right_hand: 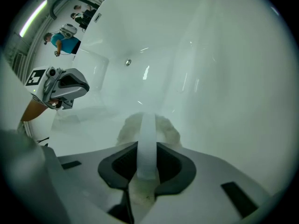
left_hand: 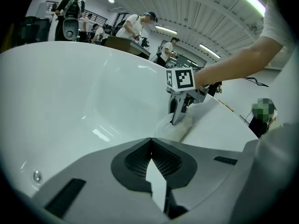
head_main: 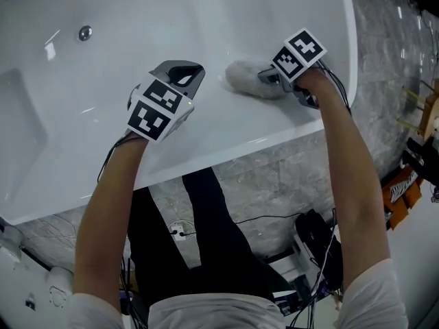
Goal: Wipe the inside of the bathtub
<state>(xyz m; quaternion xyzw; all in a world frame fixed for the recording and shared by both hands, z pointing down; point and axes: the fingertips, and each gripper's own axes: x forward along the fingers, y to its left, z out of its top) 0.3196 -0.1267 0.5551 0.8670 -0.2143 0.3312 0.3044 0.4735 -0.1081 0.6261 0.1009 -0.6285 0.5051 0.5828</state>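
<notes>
Just past the bathtub's near rim, the left gripper hovers over the inner slope with its jaws closed together on nothing. Beside it, the right gripper is clamped tight on the white strap of a fluffy wiping pad, which presses against the slope at the tub's right end. Wiping looks under way (no streak or dirt shows how much is covered). Judging by the pad's place, the floor and the far wall round the metal fitting remain.

Glossy smooth white bathtub, fluffy cloth mitt, shiny metal drain
</notes>
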